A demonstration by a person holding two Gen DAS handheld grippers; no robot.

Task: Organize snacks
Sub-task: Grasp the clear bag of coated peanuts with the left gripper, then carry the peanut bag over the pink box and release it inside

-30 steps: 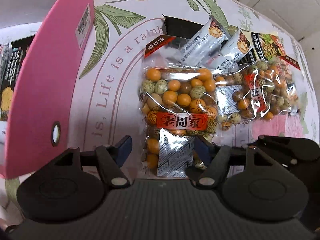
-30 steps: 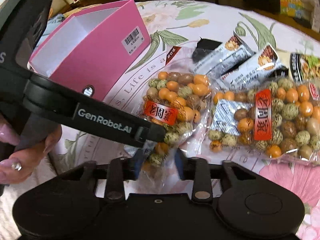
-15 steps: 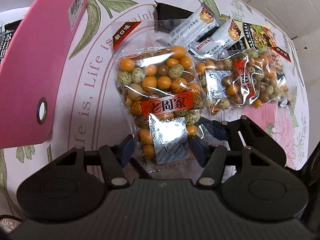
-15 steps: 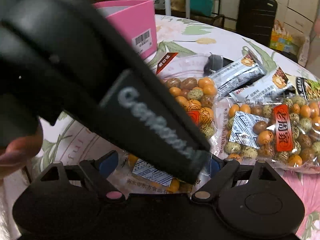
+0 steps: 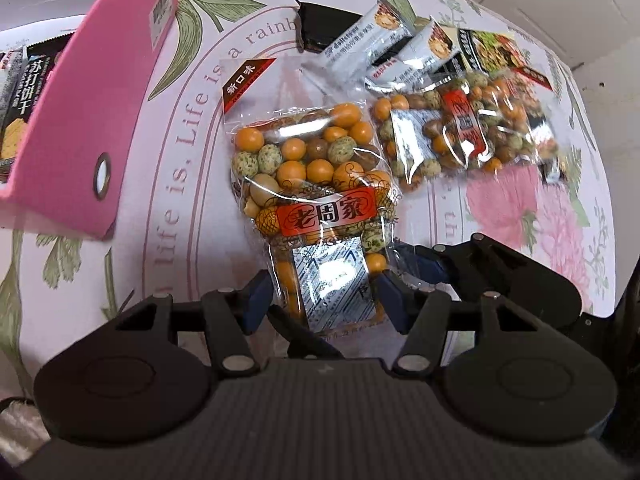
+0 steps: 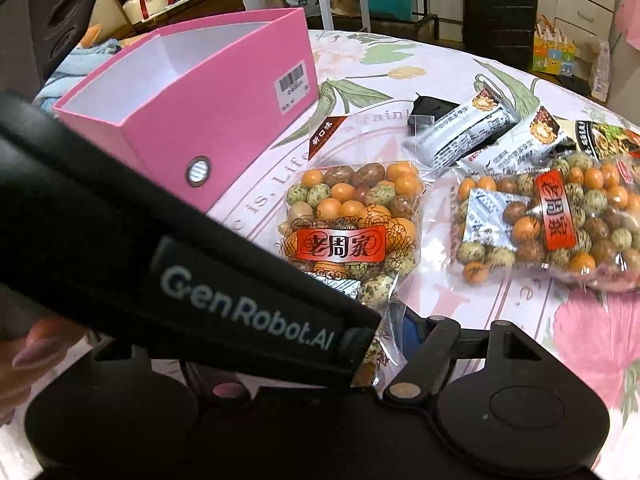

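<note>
Left wrist view, compared with one second earlier: shows the near bag of coated nuts (image 5: 316, 184) higher in the frame and more upright, with the pink box (image 5: 80, 120) further toward the left edge. Shows the left gripper (image 5: 323, 300) narrower than before, having just been closing. Shows the right gripper (image 6: 324, 336) changed from a narrow pinch on the bag's near end to a wide stance, then drawn in slightly.

Fingers:
- Left: roughly a third open, blue pads (image 5: 390, 300) pressed against both sides of the bag's near end, across the silver label.
- Right: spread wide. Only the right finger (image 6: 412, 332) visible, just beside the bag's clear film edge; left finger hidden behind the left gripper's body. No grip evident; contact with the film cannot be told.
- Left edge of the right wrist view: part of a hand (image 6: 24, 356) on the left gripper's handle.

Count on the floral tablecloth (image 5: 500, 200):
- Two bags of coated nuts: the held one near centre, the second bag (image 5: 464, 128) to its right, lying flat.
- Two white-wrapped bars (image 5: 360, 44), far side, side by side.
- One black packet (image 5: 316, 28), far, partly under the bars.
- One dark printed packet (image 5: 496, 48), far right.
- One pink box, left, open; at least one cracker packet (image 5: 24, 92) inside.
</note>
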